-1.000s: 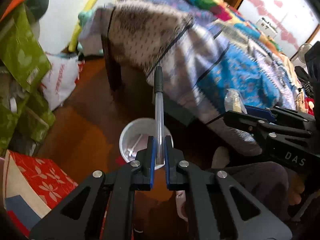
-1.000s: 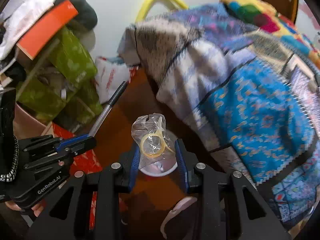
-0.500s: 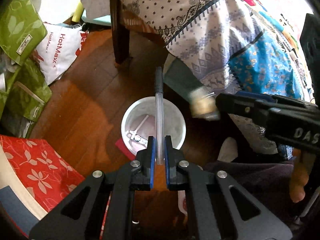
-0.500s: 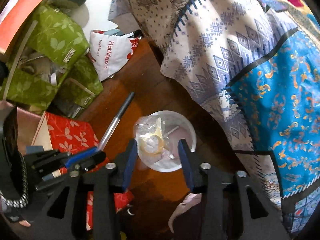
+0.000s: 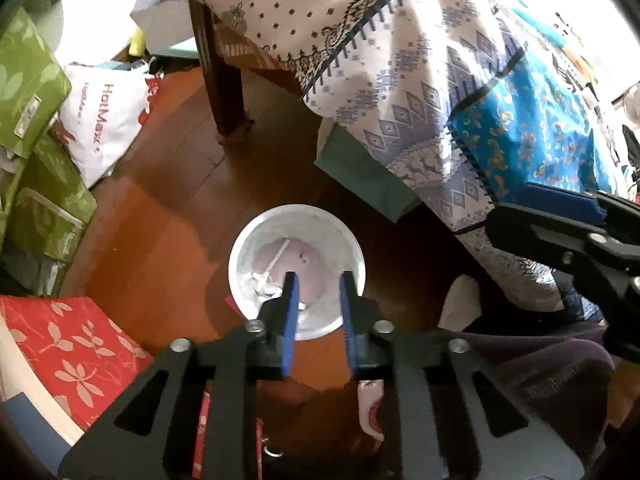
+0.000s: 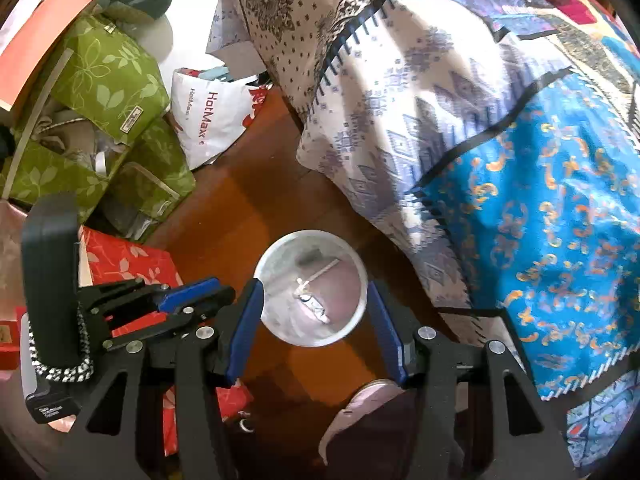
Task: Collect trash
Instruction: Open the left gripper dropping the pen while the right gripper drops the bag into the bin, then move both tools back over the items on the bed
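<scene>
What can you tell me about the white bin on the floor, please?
The white bin is a round, open-topped container that looks like plastic, standing upright on the brown wooden floor beside the draped bedcover. Inside lie a thin white stick and small crumpled scraps. Neither gripper visibly touches it; both are seen above it.

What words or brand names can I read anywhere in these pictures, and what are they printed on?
"HotMax", in red, twice on the white plastic bag on the floor.
Small white print on the black block of the left-hand tool: too small to read.
Small tags on the green leaf-print boxes: too blurred to read.
Nothing else legible.
</scene>
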`<action>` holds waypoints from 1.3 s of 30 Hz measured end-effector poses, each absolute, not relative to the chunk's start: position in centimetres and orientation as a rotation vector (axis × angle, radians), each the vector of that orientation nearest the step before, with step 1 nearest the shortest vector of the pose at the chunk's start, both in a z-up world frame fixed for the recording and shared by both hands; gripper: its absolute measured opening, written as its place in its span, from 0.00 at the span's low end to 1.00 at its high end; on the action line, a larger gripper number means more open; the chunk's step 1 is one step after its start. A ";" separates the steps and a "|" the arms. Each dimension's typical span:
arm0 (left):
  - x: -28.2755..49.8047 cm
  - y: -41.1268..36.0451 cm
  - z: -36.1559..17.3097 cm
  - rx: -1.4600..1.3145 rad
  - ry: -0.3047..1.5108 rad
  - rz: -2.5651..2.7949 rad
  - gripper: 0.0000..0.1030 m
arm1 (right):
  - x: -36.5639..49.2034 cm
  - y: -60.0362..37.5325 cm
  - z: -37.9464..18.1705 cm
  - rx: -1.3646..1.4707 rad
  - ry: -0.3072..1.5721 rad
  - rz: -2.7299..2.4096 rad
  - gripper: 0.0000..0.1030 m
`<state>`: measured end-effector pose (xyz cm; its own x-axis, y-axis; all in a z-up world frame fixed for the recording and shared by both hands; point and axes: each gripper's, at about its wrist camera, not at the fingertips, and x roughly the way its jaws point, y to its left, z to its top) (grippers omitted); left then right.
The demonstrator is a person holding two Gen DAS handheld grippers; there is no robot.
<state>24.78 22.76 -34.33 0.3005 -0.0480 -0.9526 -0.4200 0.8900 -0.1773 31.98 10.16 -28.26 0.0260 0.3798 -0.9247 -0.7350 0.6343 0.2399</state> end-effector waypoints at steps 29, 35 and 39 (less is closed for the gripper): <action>17.9 15.6 -13.9 -0.259 0.843 0.278 0.24 | 25.9 -0.1 -13.3 -0.242 0.870 0.885 0.49; 17.7 12.6 -9.9 -0.224 0.755 0.239 0.24 | 24.8 -3.7 -9.9 -0.184 0.770 0.869 0.49; 18.0 10.0 -7.6 -0.188 0.698 0.211 0.24 | 24.3 -6.0 -8.1 -0.155 0.714 0.851 0.49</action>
<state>18.00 10.03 -7.59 0.7465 0.1291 -0.6528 -0.2545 0.9618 -0.1008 24.29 -6.00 -8.12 0.4448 0.6339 -0.6328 -0.7332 0.6634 0.1492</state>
